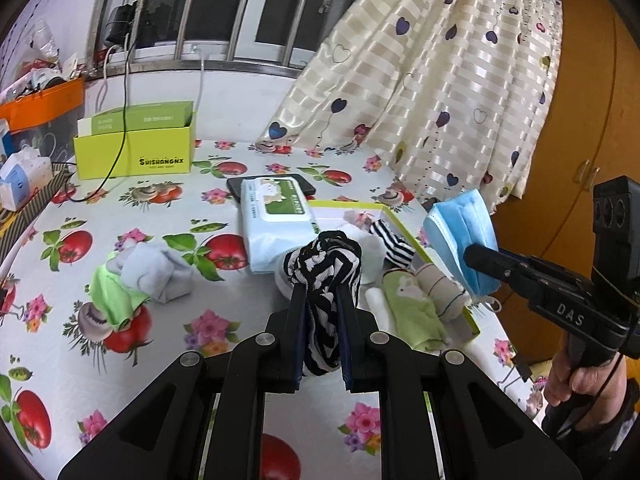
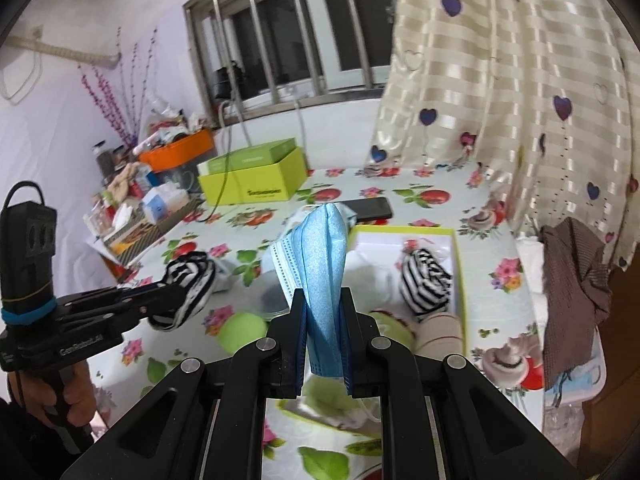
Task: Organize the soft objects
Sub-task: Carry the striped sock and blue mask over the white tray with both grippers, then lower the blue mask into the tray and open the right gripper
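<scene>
My left gripper point(image 1: 320, 292) is shut on a black-and-white striped sock bundle point(image 1: 326, 276), held above the flowered tablecloth; the same bundle point(image 2: 192, 280) shows at the left of the right wrist view. My right gripper point(image 2: 322, 300) is shut on a folded blue face mask point(image 2: 322, 264), which hangs at the right of the left wrist view as the blue mask point(image 1: 464, 236). Below lies a shallow yellow-green tray point(image 1: 404, 222) with a striped sock point(image 2: 426, 280), a green sock point(image 1: 408, 304) and a beige rolled one point(image 1: 444, 284). A grey-and-green cloth bundle point(image 1: 136, 276) lies on the cloth to the left.
A wet-wipes pack point(image 1: 276, 216) and a dark phone point(image 2: 370, 208) lie behind the tray. A lime box point(image 1: 136, 152) and an orange bin point(image 1: 44, 104) stand at the back left. A heart-print curtain point(image 1: 432, 80) hangs at the right, with a brown cloth point(image 2: 576, 276) by the table edge. A tennis ball point(image 2: 240, 330) sits near my grippers.
</scene>
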Demonstrator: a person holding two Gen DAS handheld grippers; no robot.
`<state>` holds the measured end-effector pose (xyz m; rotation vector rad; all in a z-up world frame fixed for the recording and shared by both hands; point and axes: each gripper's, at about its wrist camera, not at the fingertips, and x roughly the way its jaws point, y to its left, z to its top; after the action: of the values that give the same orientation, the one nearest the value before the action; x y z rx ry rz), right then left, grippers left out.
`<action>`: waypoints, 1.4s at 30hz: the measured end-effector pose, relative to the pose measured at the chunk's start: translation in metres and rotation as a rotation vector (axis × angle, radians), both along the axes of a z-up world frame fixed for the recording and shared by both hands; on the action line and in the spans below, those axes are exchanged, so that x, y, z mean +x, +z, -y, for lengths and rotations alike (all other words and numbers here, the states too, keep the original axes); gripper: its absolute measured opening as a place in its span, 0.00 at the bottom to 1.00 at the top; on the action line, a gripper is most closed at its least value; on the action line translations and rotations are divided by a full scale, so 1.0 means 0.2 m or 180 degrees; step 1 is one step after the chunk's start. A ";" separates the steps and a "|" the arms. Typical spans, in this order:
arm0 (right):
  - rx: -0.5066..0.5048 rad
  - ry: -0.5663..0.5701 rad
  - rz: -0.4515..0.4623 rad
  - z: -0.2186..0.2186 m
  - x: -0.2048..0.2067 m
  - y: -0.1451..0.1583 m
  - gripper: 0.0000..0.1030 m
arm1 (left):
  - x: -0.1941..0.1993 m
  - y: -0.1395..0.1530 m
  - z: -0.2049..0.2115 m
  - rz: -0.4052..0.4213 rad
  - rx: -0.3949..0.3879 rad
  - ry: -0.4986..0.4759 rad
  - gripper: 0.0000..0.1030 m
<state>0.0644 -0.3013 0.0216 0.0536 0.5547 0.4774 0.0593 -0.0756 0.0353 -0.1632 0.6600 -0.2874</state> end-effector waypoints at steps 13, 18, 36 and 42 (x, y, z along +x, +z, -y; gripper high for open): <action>-0.0030 -0.0199 -0.0056 0.11 0.15 -0.02 0.13 | 0.07 -0.01 0.07 -0.0029 0.0003 -0.0100 0.14; -0.0121 -0.0209 -0.0150 0.10 0.30 -0.07 0.13 | 0.10 -0.02 0.09 -0.0043 0.0009 -0.0127 0.14; -0.0467 -0.0274 -0.0700 0.05 0.66 -0.37 0.32 | 0.19 -0.04 0.17 -0.0119 0.0057 -0.0176 0.14; -0.0314 -0.0308 -0.0481 0.11 0.56 -0.27 0.45 | 0.23 -0.04 0.25 -0.0130 0.0093 -0.0212 0.14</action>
<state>0.1767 -0.3224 -0.0330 0.0220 0.7199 0.3529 0.1058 -0.1265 0.0273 -0.1196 0.7107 -0.3390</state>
